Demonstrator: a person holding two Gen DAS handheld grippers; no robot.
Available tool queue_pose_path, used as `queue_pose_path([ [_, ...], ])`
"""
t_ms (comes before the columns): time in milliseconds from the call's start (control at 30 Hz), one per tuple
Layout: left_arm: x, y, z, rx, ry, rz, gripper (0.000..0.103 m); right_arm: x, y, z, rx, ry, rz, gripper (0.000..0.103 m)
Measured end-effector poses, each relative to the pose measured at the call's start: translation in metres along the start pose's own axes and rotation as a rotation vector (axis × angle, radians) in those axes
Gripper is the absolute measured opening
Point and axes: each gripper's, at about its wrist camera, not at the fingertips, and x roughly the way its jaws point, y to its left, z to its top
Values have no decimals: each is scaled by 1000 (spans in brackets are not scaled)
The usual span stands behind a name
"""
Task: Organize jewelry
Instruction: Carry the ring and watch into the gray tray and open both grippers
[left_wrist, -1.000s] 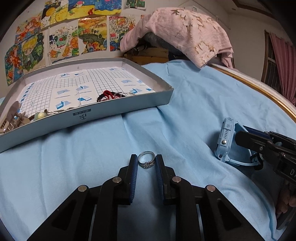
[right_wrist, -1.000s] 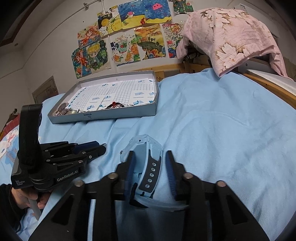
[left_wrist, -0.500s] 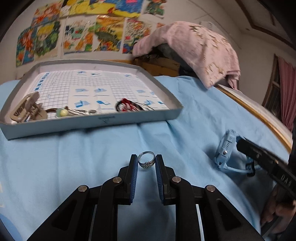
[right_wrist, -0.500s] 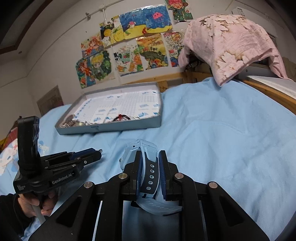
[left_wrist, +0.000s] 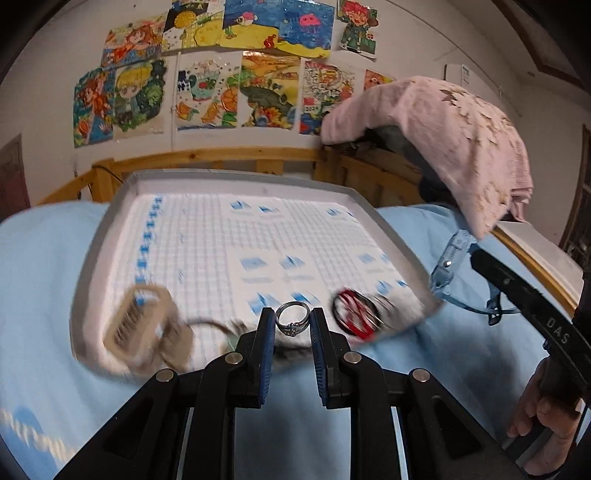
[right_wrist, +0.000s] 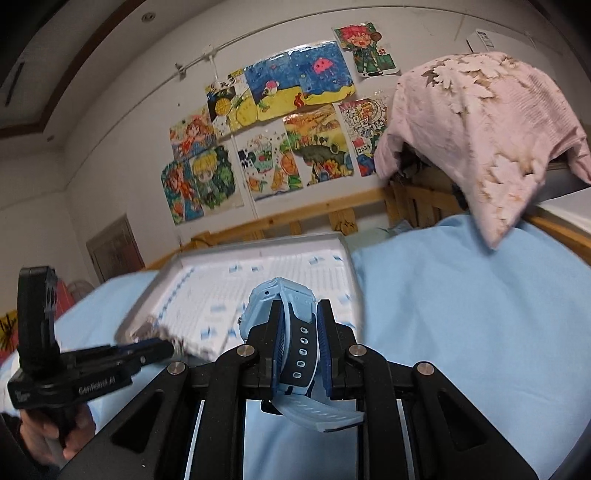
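Blue bedsheet (right_wrist: 461, 314), drawings on the wall, both tongs loaded and heading for the tray.

My left tongs (left_wrist: 292, 322) are clenched on a silver ring (left_wrist: 293, 318), pinched by its sides so it stands upright over the near edge of the grey tray (left_wrist: 384, 225). The right tongs (right_wrist: 298, 334) grip a blue watch (right_wrist: 291, 314) across its strap, face forward, tail hanging free. Inside the tray I see a beige hair clip (left_wrist: 142, 325) and what looks like a red bangle (left_wrist: 352, 310), blurred.

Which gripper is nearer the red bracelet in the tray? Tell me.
Left. The left gripper, holding the ring, hovers beside the red bracelet; the right gripper, holding the watch, sits farther off.
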Motion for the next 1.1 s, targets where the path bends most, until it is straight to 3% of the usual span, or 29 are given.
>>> queue_pose_path([
  [233,29,13,2,-51,-7,-2,18,59,8,-13,-8,64,-6,16],
  [700,43,13,-11,-62,32,15,19,72,3,-28,-18,87,20,18],
  [867,41,13,-11,-83,29,31,23,66,-3,-27,-2,64,23,39],
  [1000,37,12,-11,-98,18,26,40,58,-7,-28,9,36,32,48],
  [1100,30,10,-11,-98,-13,33,73,46,-9,-30,12,-10,27,58],
])
